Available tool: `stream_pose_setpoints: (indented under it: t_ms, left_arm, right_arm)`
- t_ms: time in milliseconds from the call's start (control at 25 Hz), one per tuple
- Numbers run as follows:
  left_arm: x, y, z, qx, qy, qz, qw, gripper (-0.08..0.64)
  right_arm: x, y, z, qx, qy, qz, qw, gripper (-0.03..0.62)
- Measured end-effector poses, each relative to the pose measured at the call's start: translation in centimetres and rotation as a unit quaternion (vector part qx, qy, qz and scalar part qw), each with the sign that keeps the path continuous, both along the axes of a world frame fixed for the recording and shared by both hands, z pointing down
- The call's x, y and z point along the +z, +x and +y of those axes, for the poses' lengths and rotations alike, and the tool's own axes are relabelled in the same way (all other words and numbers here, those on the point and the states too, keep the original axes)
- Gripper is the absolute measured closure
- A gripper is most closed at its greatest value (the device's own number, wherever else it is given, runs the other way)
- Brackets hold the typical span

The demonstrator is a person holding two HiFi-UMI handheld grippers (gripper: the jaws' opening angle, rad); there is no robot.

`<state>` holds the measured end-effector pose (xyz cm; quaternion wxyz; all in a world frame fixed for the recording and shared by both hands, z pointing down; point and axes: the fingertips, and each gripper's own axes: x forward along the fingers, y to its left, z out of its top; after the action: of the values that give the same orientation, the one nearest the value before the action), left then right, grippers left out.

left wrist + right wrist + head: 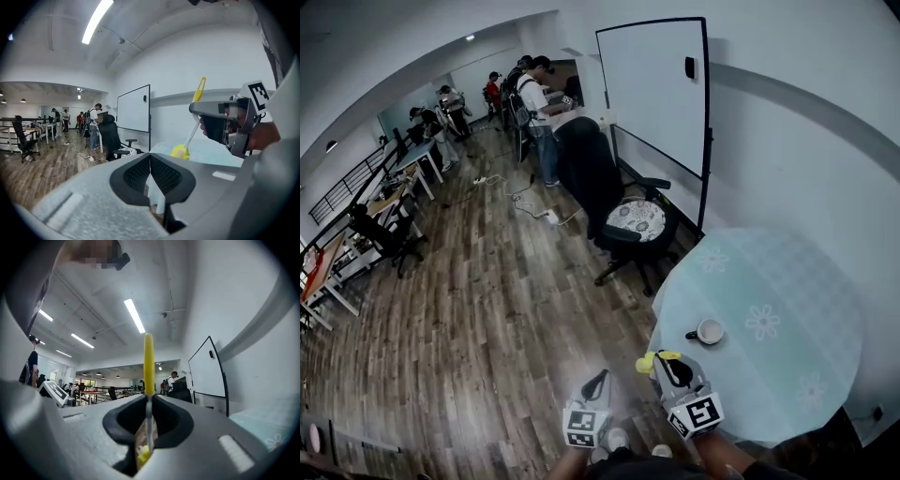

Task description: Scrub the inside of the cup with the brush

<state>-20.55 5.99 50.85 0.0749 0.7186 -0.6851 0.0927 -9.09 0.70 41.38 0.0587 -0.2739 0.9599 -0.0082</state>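
Note:
A white cup (709, 331) with a dark handle stands on the round table (787, 281) with a pale teal flowered cloth. My right gripper (668, 361) hovers at the table's near left edge, short of the cup, shut on the brush. The brush's yellow head (648, 361) sticks out to the left. In the right gripper view the yellow handle (148, 363) rises straight from the closed jaws (149, 401). My left gripper (598, 379) hangs over the floor left of the table, shut and holding nothing. The left gripper view shows the brush head (180, 151) but not the cup.
A black office chair (619, 202) with a patterned seat cushion stands just beyond the table. Behind it a whiteboard (654, 84) stands by the wall. Cables (520, 197) lie on the wooden floor. Desks (366, 225) line the left side, and several people (534, 103) stand at the far end.

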Motion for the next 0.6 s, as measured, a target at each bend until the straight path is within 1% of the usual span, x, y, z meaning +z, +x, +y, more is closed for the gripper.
stream_pose_setpoints:
  t_ms: [160,320,480,600]
  left_arm:
    - [-0.1,-2.3,-2.4,0.031,0.008,0.003,0.9995,0.554]
    - [-0.1,-3.6,-4.3,0.07,0.013,0.009,0.9974,0.554]
    - [0.1,-4.5,-5.8,0.103,0.02,0.008,0.9945,0.554]
    - [0.5,-3.6,-7.1,0.132,0.017,0.015,0.991,0.554]
  right_arm:
    - [-0.3,-1.8,-1.5,0.033,0.01,0.007,0.999,0.555]
    - [-0.3,-2.9,-2.4,0.069,0.016,0.021,0.997,0.557]
    - [0.2,-2.3,-4.0,0.118,0.019,0.031,0.992,0.555]
    - [0.1,-0.6,-5.2,0.154,0.022,0.039,0.987,0.555]
